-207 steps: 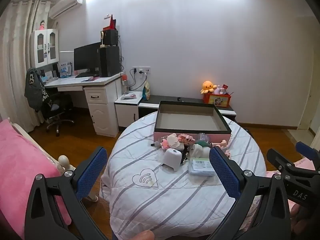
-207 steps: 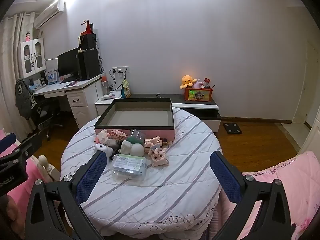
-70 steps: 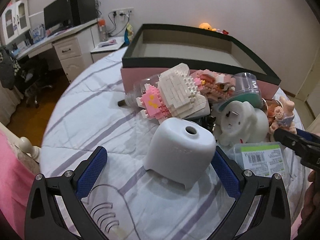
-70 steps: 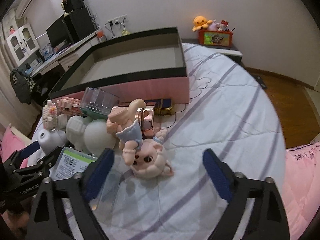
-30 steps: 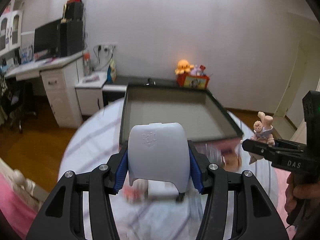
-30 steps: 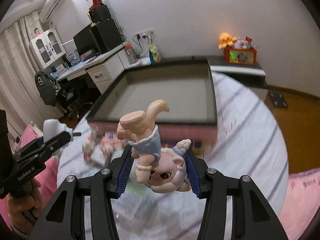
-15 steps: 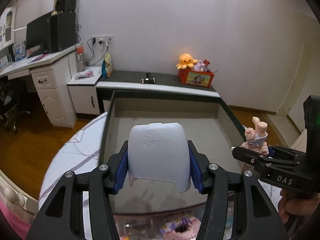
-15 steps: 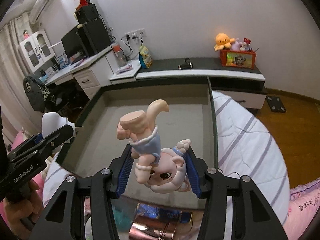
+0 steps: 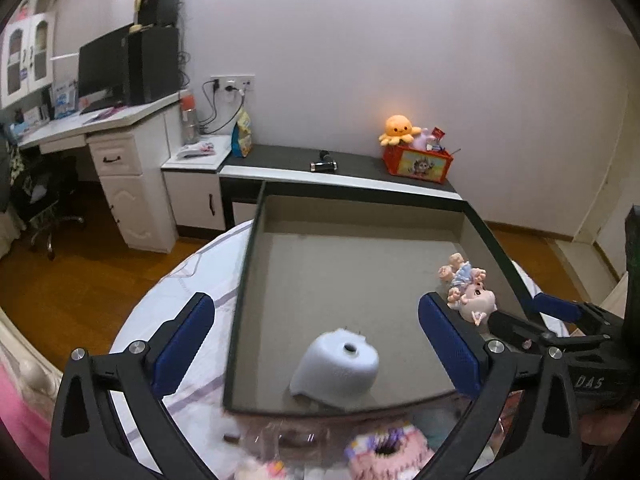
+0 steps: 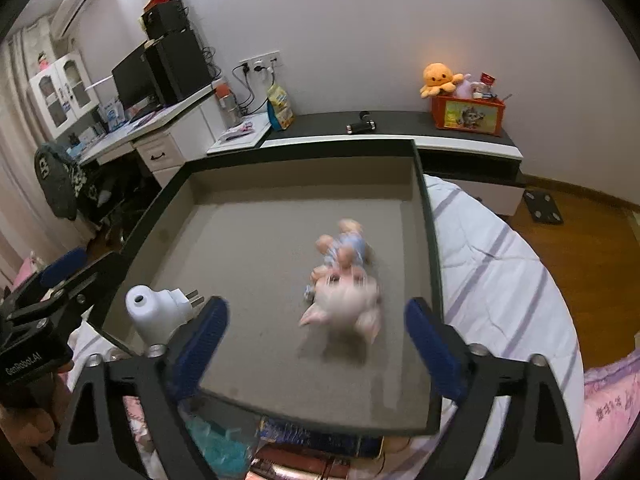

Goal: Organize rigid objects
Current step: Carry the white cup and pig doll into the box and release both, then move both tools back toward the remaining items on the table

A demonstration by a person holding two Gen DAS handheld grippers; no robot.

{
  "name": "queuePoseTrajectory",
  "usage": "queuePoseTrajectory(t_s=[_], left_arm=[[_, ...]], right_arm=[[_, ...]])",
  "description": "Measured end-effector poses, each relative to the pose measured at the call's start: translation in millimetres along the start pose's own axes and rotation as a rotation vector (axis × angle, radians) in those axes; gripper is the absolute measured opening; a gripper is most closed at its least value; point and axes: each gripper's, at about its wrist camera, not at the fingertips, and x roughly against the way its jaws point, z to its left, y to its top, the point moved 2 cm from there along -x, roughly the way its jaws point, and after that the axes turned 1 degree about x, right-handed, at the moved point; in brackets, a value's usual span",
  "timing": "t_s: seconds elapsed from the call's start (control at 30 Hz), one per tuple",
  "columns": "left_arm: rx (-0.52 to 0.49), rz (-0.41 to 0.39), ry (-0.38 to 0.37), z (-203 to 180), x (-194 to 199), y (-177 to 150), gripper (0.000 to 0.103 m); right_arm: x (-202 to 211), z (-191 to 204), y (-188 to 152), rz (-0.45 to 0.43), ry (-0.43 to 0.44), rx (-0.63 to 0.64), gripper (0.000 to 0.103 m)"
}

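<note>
A wide shallow box [image 9: 256, 248] with a black rim and grey floor sits on the round table. My left gripper [image 9: 316, 344] is open above its near edge; a white plug-in device [image 9: 336, 364] lies on the box floor just beyond the jaws. My right gripper [image 10: 316, 340] is open; a pink-haired doll [image 10: 344, 280], motion-blurred, is inside the box ahead of the jaws. The doll [image 9: 466, 292] shows near the box's right wall in the left wrist view. The white device [image 10: 154, 312] shows by the box's left side in the right wrist view.
Loose toys [image 9: 384, 452], among them a pink block model, lie on the striped tablecloth [image 10: 492, 264] in front of the box. A low cabinet [image 9: 340, 176] with an orange octopus plush [image 9: 398, 128] stands behind. A desk [image 9: 112, 128] stands far left.
Both grippers have opened. The white device and the doll have left the jaws and now are in the box. Both grippers sit lower over the box than half a second ago.
</note>
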Motion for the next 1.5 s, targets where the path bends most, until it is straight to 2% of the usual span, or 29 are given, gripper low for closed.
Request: queuePoseTrajectory(t_s=[0.17, 0.4, 0.73, 1.0, 1.23, 1.5], left_arm=[[0.054, -0.044, -0.005, 17, 40, -14, 0.103], [0.052, -0.078, 0.012, 25, 88, -31, 0.103], [0.022, -0.129, 0.052, 12, 146, -61, 0.103], [0.004, -0.166, 0.074, 3, 190, -88, 0.103], [0.008, -0.152, 0.072, 2, 208, -109, 0.103], [0.023, -0.159, 0.074, 8, 216, -114, 0.103]], right_arm=[[32, -1, -10, -0.048, -0.011, -0.043, 0.103], [77, 5, -30, -0.083, -0.011, -0.058, 0.103], [137, 23, -68, -0.139, -0.047, -0.047, 0.103], [182, 34, -101, -0.205, -0.113, -0.033, 0.103], [202, 42, -124, -0.214, -0.111, -0.019, 0.103], [209, 45, -127, -0.224, -0.111, -0.012, 0.103]])
